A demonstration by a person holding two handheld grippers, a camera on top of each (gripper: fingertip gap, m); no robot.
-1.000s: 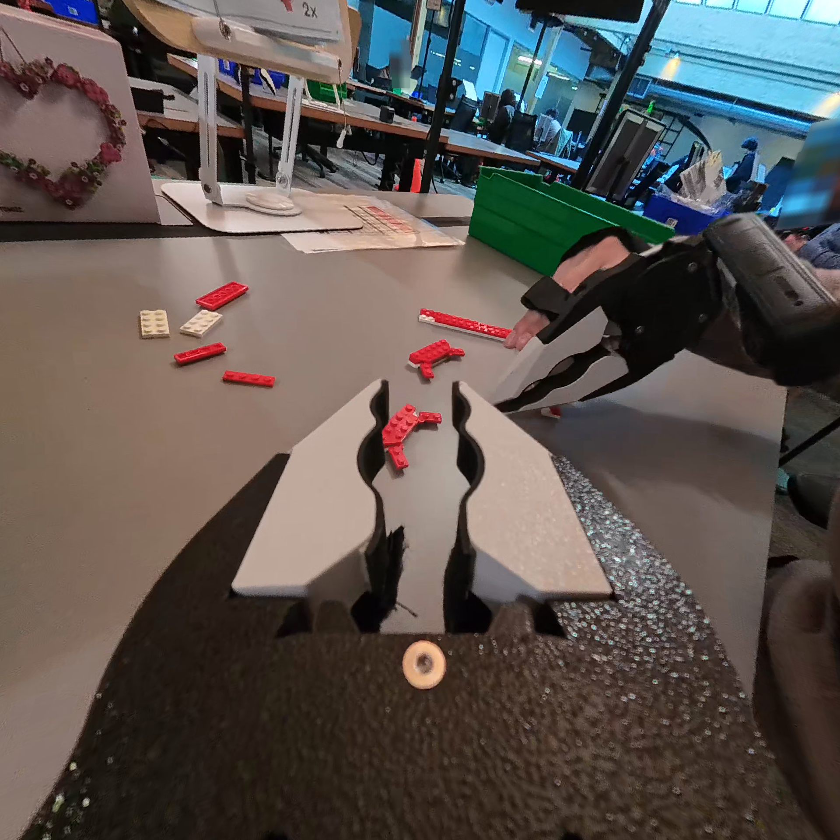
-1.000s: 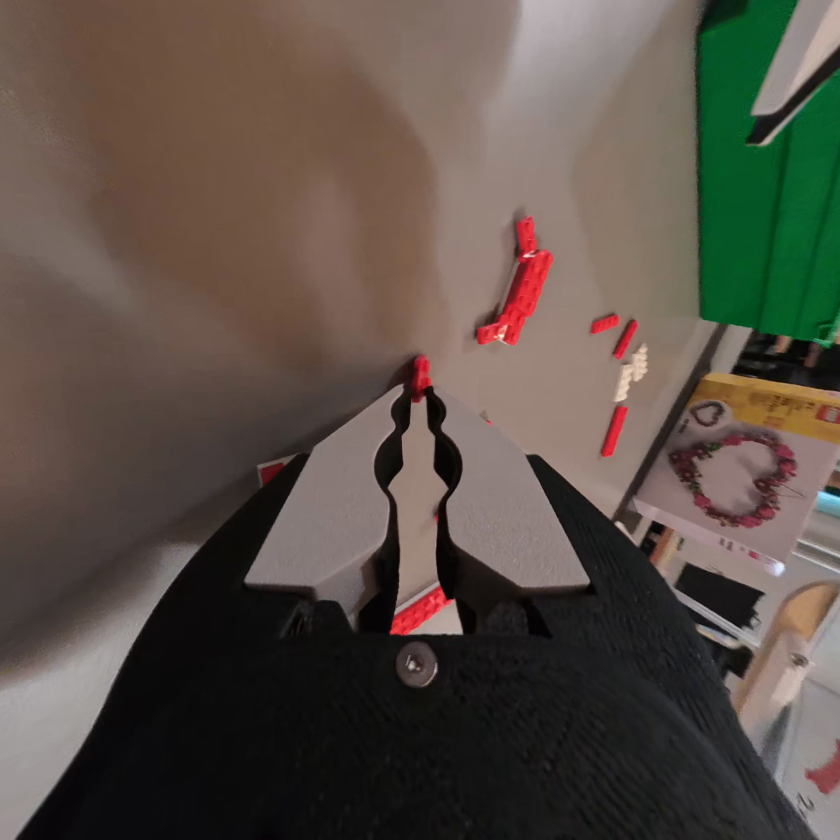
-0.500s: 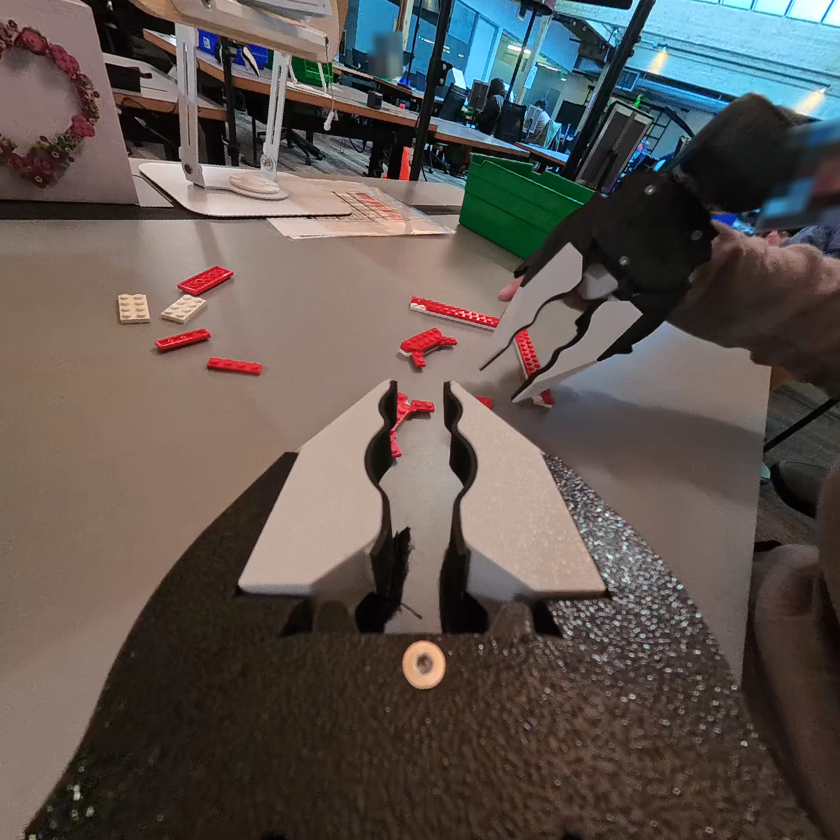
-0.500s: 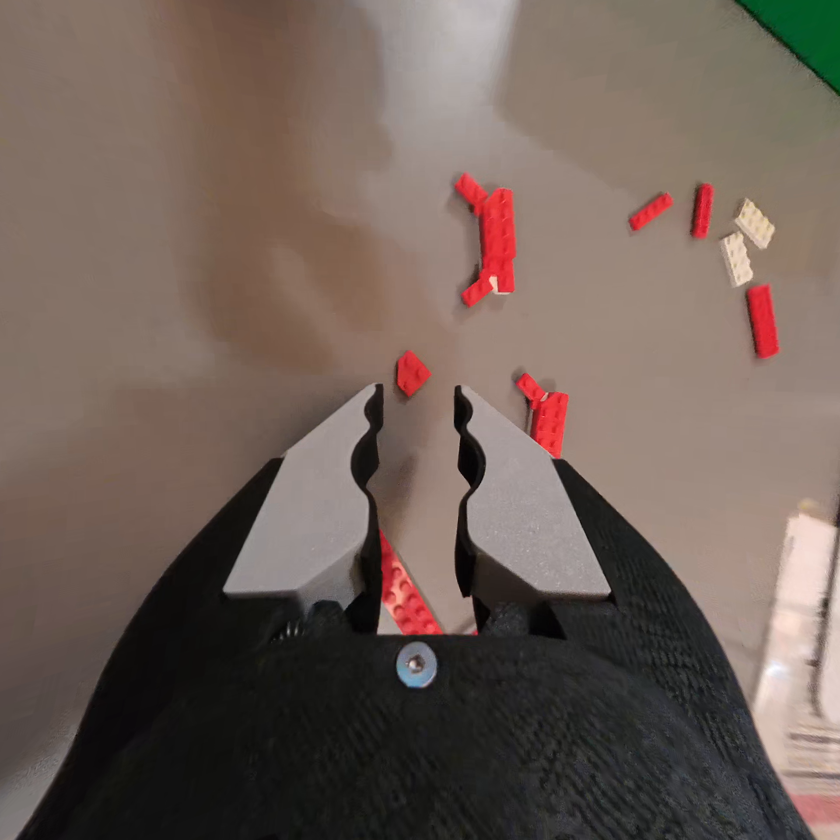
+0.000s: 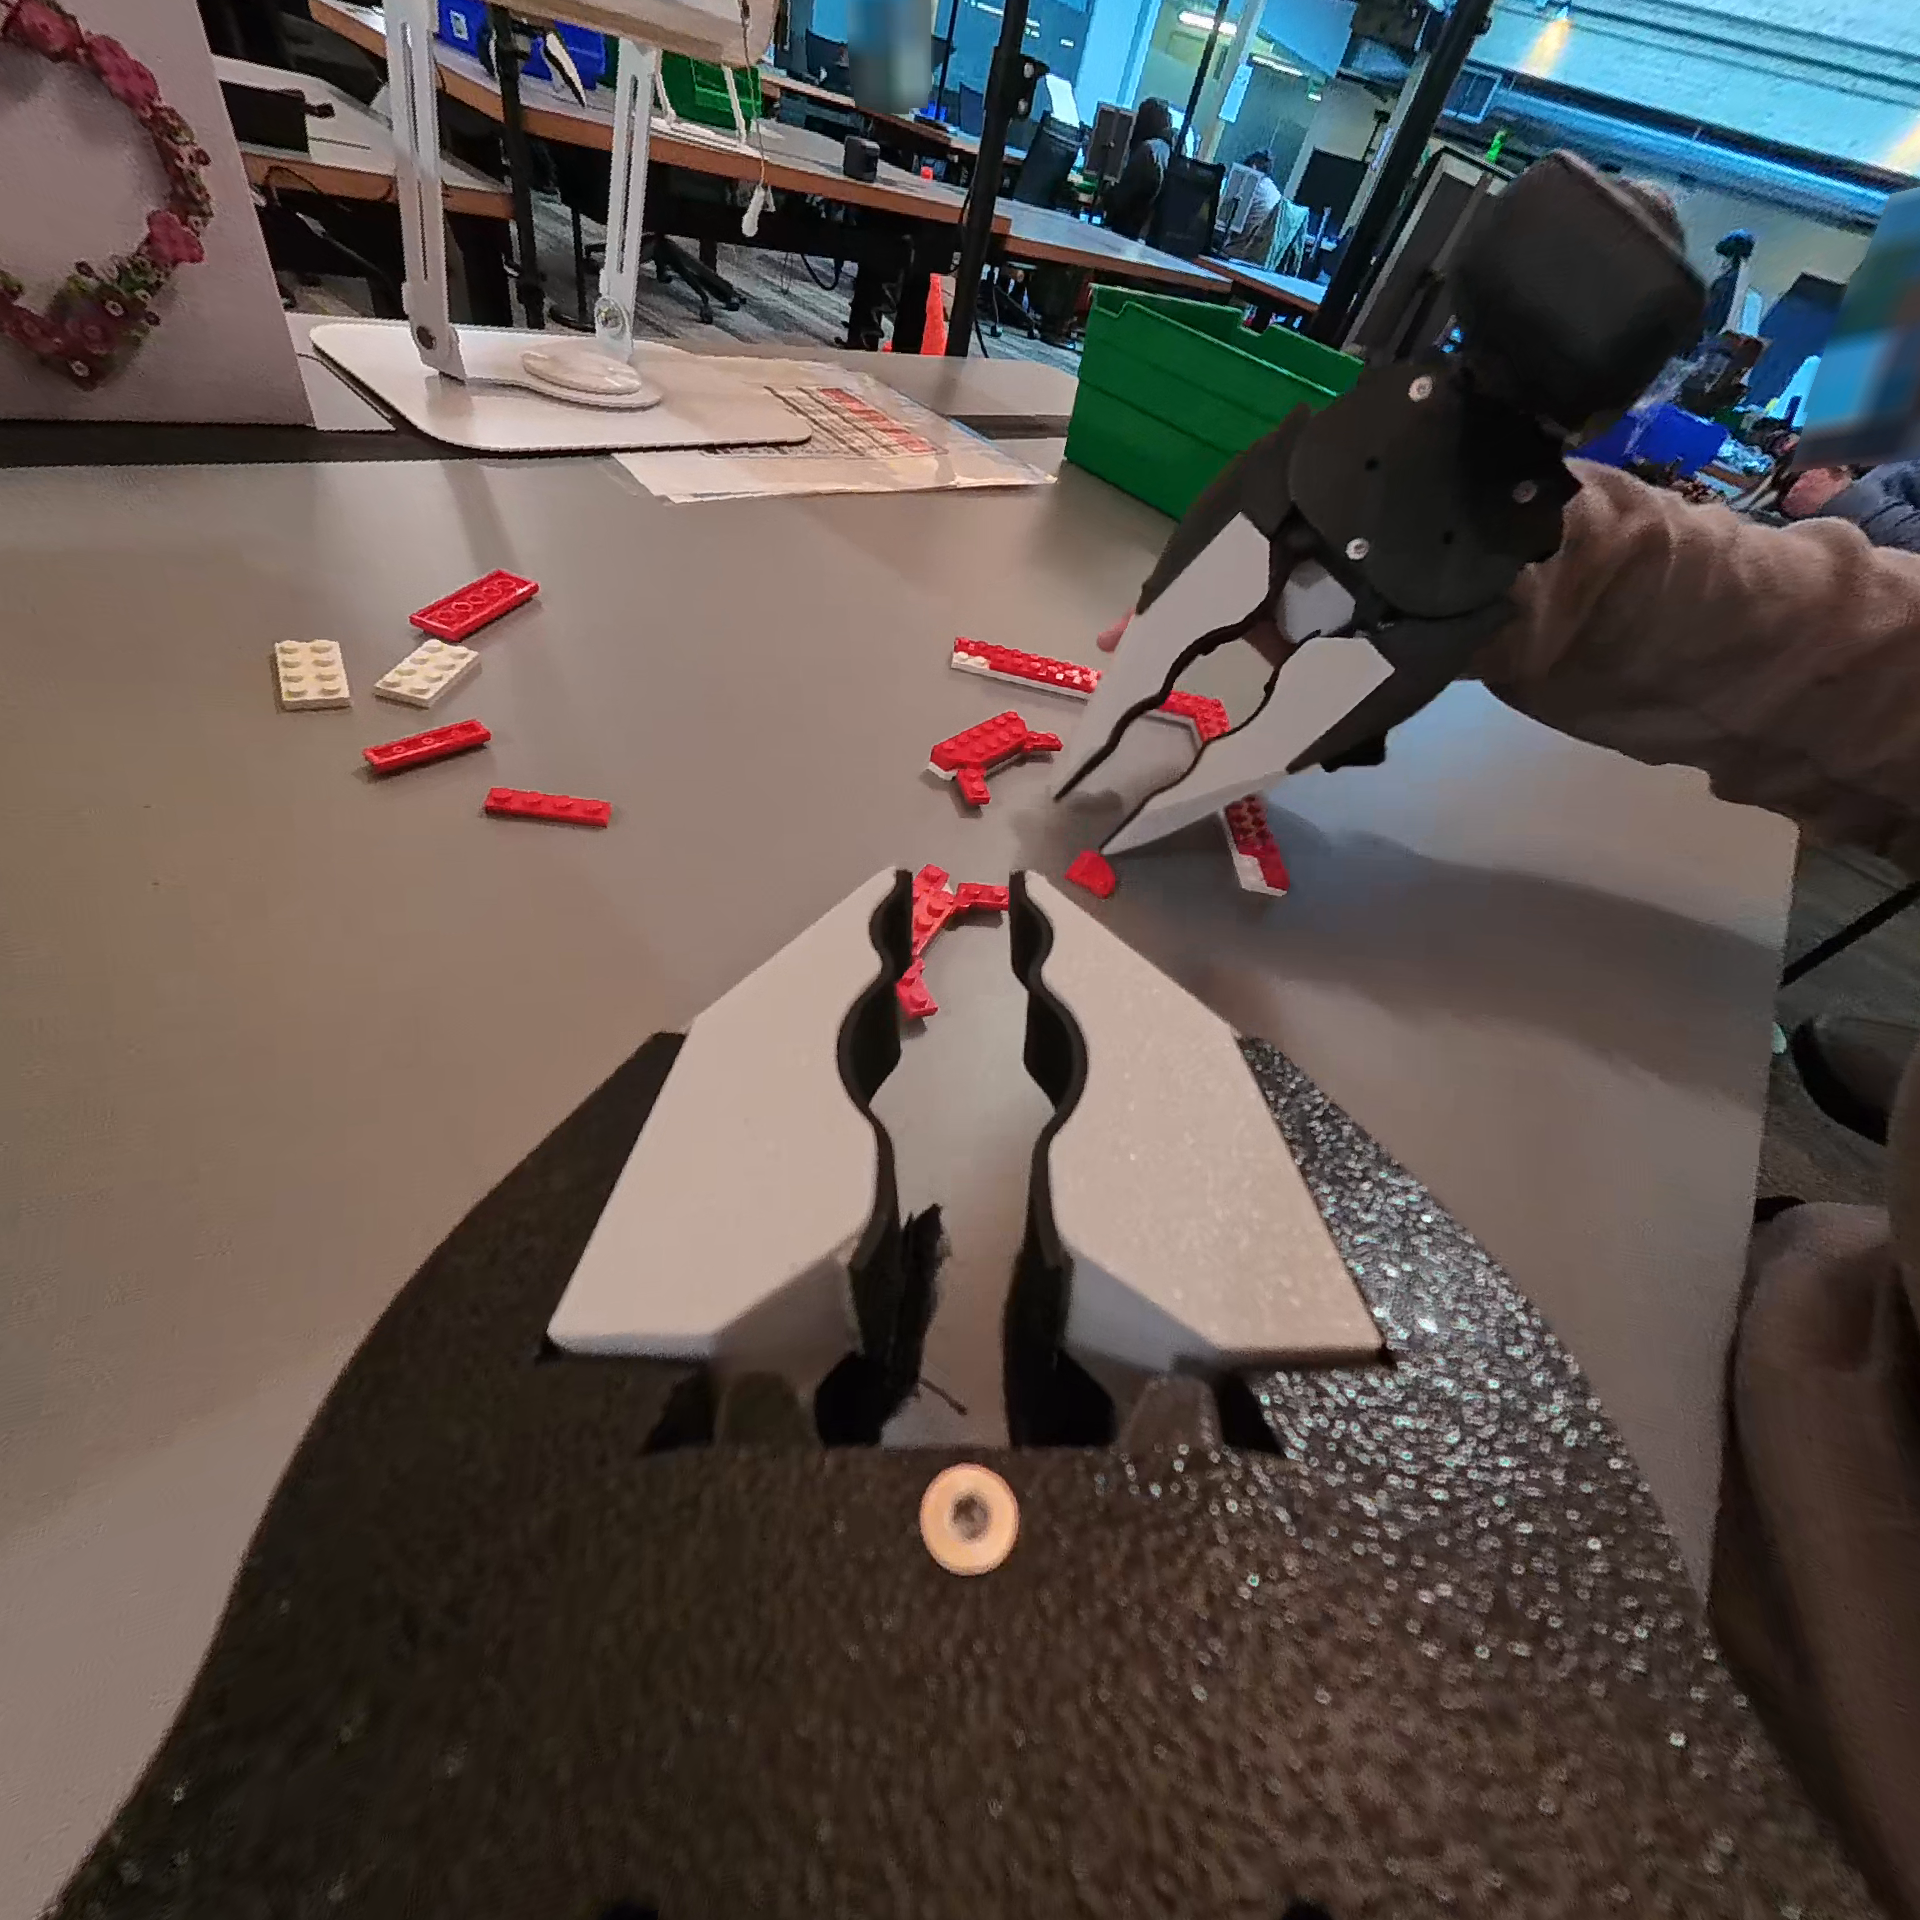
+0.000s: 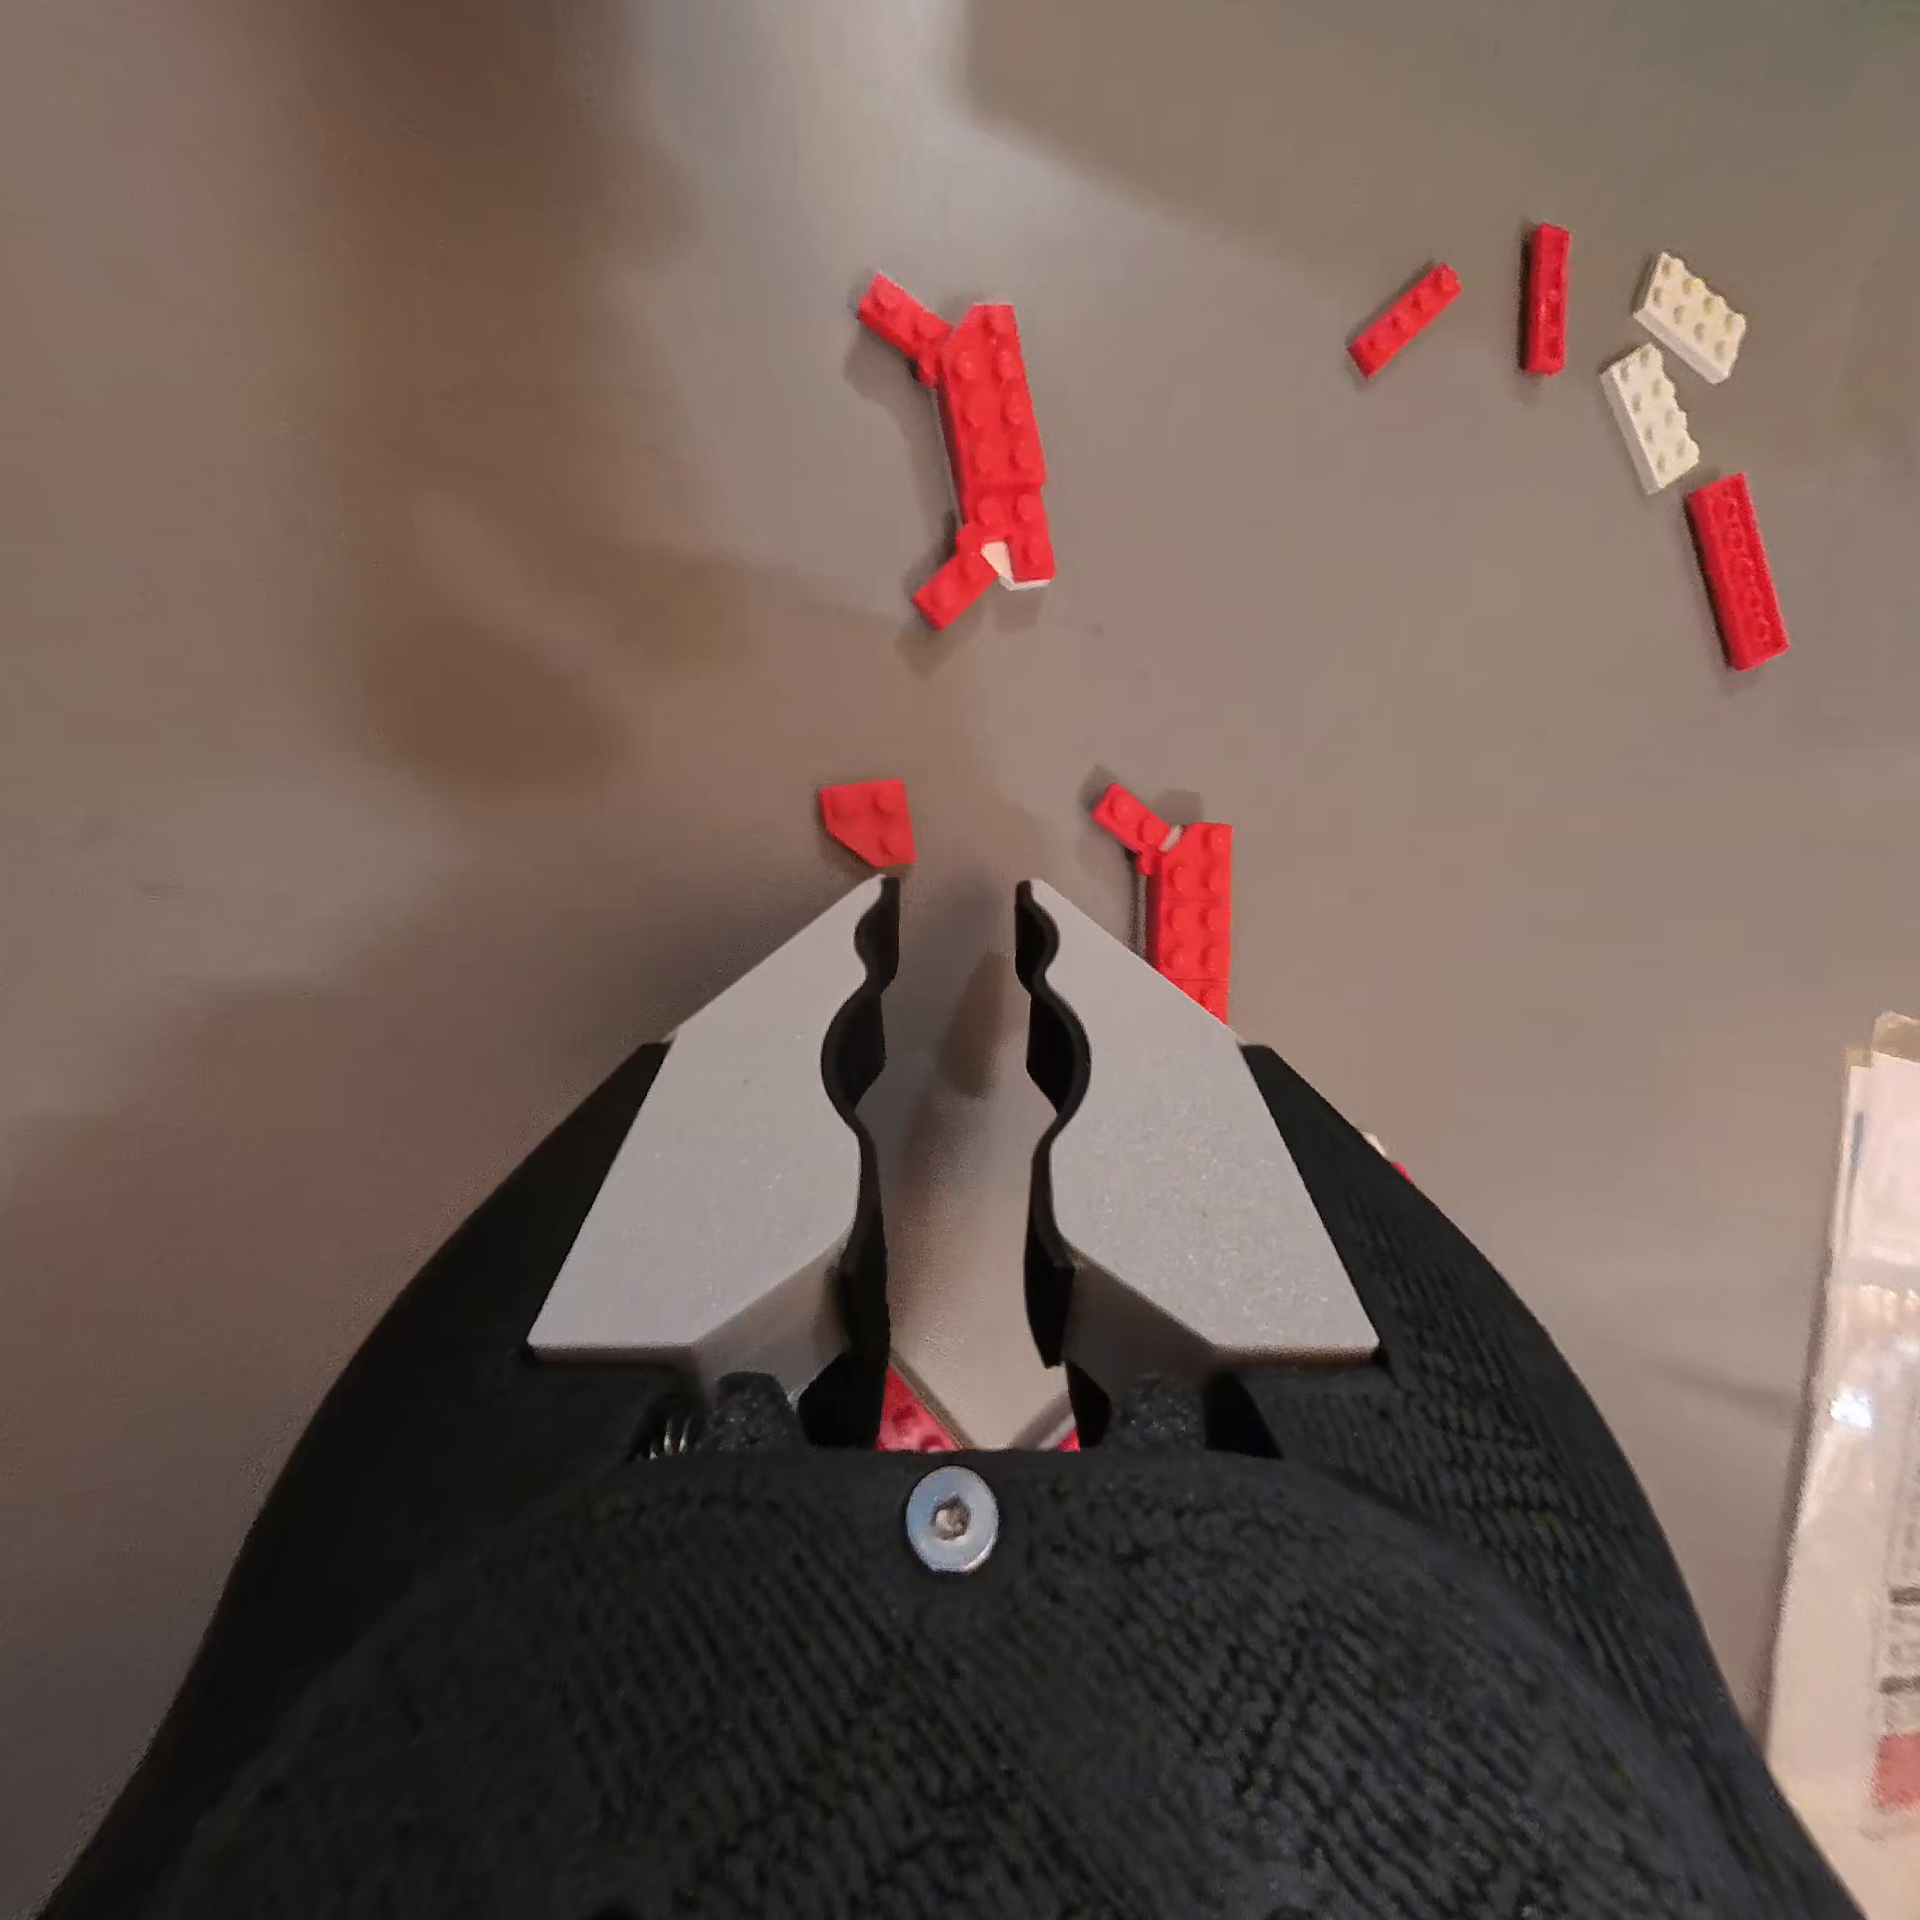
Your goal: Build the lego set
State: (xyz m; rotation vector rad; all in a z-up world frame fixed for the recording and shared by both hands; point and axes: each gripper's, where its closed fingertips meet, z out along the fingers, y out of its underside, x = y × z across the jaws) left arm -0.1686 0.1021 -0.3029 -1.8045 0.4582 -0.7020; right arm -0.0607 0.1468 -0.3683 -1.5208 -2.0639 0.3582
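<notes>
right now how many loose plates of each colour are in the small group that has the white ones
white plates: 2
red plates: 3
total: 5

Heart-wreath box (image 5: pixel 114 208) cropped left, red plate (image 6: pixel 914 1418) half-hidden under hand-held gripper (image 6: pixel 956 894)
</notes>
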